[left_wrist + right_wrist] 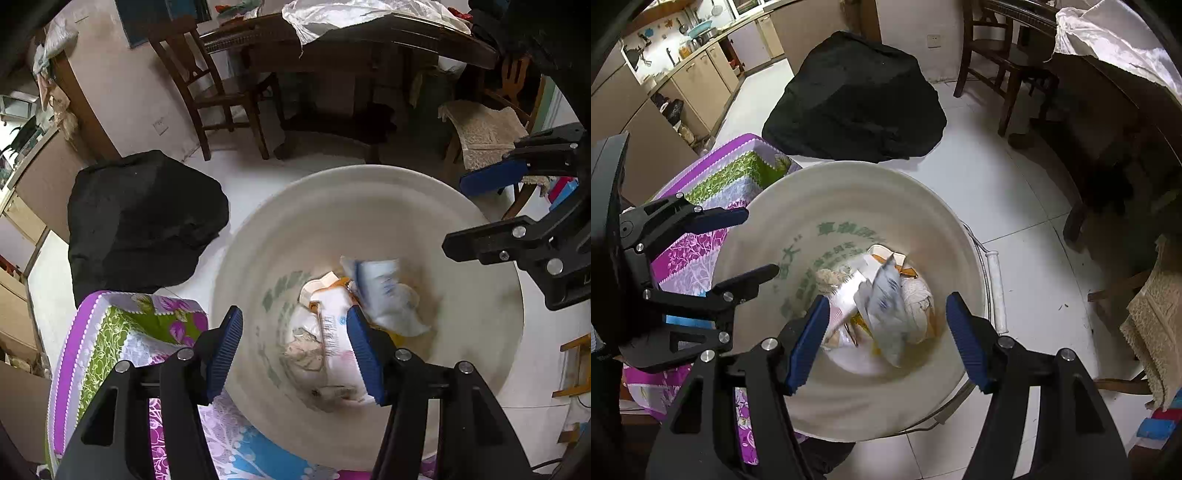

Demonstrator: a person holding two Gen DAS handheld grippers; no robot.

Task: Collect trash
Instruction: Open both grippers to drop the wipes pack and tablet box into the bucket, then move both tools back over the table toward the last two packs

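Observation:
A white plastic bucket (pixel 369 221) (pixel 849 199) with green print on its inner wall stands on the tiled floor. Crumpled trash lies in its bottom: a white printed packet (pixel 332 332) (pixel 846 295) and a wad of tissue (pixel 918 295). A blue-and-white wrapper (pixel 388 295) (pixel 886 306) shows blurred above that pile, and no pad touches it. My left gripper (pixel 293 317) (pixel 757 243) is above the bucket's mouth on its patterned-cloth side, open and empty. My right gripper (pixel 888 301) (pixel 458 214) points down into the bucket from the other side, open too.
A lumpy black bag (pixel 140 221) (pixel 857 103) sits on the floor just behind the bucket. A purple and green patterned cloth (pixel 122 332) (pixel 701 221) covers something touching the bucket's side. Wooden chairs (pixel 221 85) and a dark table stand further back. The bucket's handle (pixel 995 288) hangs outside its rim.

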